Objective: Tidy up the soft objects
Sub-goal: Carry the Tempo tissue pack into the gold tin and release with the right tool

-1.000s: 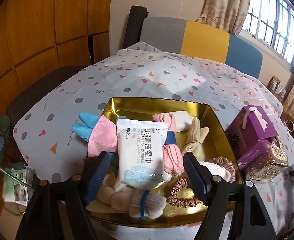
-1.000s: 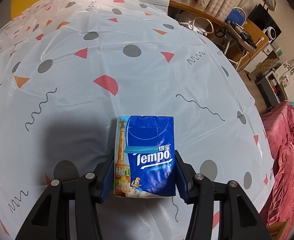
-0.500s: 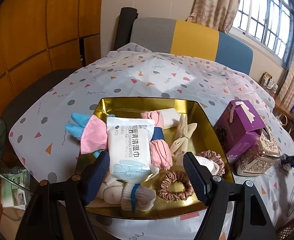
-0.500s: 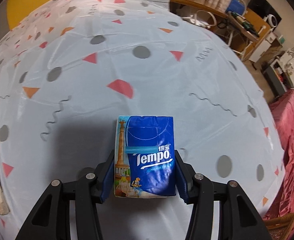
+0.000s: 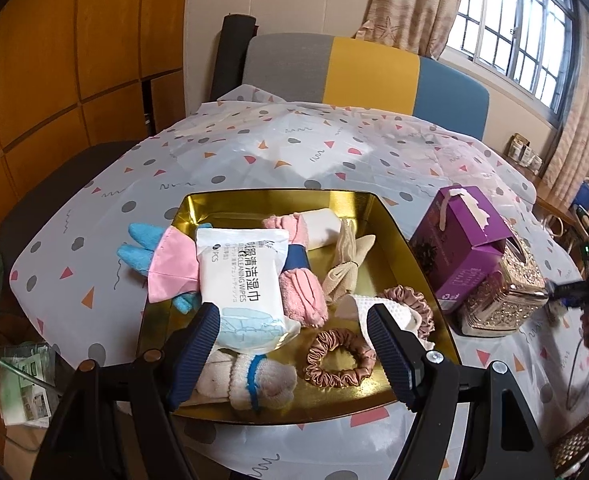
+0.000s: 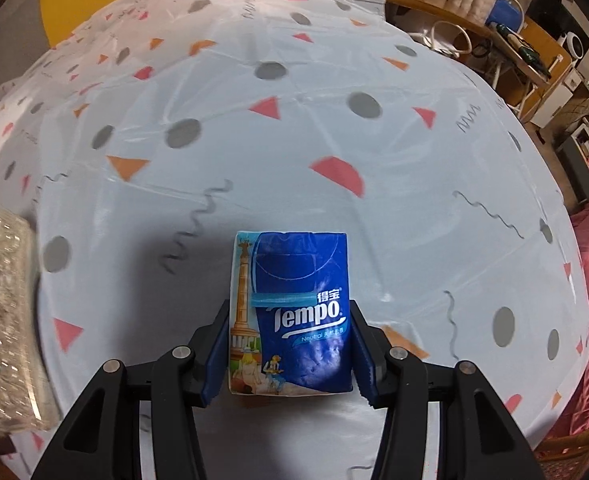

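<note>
My right gripper [image 6: 290, 322] is shut on a blue Tempo tissue pack [image 6: 294, 312], held above the patterned tablecloth [image 6: 294, 140]. In the left wrist view a gold tray [image 5: 254, 204] holds a white wet-wipes pack [image 5: 240, 276], a pink mask [image 5: 172, 264], pink socks [image 5: 302, 292], a beige bow [image 5: 346, 264], a white sock roll with a blue band [image 5: 254, 376] and two scrunchies [image 5: 340, 358]. My left gripper [image 5: 292, 322] hovers open over the tray's near edge with nothing between its fingers. The right gripper [image 5: 574, 292] shows small at the right edge.
A purple box [image 5: 460, 240] and a glittery tissue box [image 5: 506, 296] stand right of the tray; the glittery tissue box [image 6: 2, 320] fills the right wrist view's left edge. A grey, yellow and blue chair back [image 5: 366, 72] is behind the table. A desk with clutter [image 6: 514, 40] lies beyond.
The right gripper carried the tissue pack leftward across the table, so the glittery box has come into its view. The left gripper tilted slightly, so the tray looks a little farther off.
</note>
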The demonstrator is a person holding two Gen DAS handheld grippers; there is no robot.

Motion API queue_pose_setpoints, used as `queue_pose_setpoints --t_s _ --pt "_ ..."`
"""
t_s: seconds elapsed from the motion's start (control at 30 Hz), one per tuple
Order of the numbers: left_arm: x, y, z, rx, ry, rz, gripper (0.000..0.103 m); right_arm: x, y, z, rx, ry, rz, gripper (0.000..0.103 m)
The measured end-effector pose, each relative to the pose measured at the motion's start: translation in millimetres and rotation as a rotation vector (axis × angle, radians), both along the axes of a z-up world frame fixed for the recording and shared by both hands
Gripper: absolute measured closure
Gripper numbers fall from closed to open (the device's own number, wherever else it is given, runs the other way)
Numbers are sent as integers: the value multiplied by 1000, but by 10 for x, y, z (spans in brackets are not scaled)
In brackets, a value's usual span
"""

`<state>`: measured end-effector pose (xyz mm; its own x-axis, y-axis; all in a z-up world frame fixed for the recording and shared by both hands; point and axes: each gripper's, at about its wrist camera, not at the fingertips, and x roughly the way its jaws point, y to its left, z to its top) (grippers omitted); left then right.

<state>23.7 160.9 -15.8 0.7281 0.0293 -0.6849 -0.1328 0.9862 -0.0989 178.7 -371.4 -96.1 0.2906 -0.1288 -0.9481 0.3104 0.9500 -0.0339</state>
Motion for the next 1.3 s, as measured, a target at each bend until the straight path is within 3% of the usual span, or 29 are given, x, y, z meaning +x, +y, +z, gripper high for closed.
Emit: queue_pose_setpoints --t_s 0.23,0.4,0.57,0.77,1.07,1.3 --pt "-25 3 -27 -8 12 -9 26 305 373 381 -13 -72 76 51" --pt "-35 39 -49 -20 13 -3 26 615 718 878 -41 -172 148 51" --pt "-41 84 -85 -32 20 11 26 813 1292 1391 -65 -267 274 51" --pt "-68 163 -93 -34 18 35 26 908 2034 1688 -36 -335 428 51" --pt "-124 323 -128 -34 26 83 26 764 3153 1745 42 -384 660 51" --pt "-167 470 -154 -35 33 132 26 464 3953 1494 136 -356 829 51"
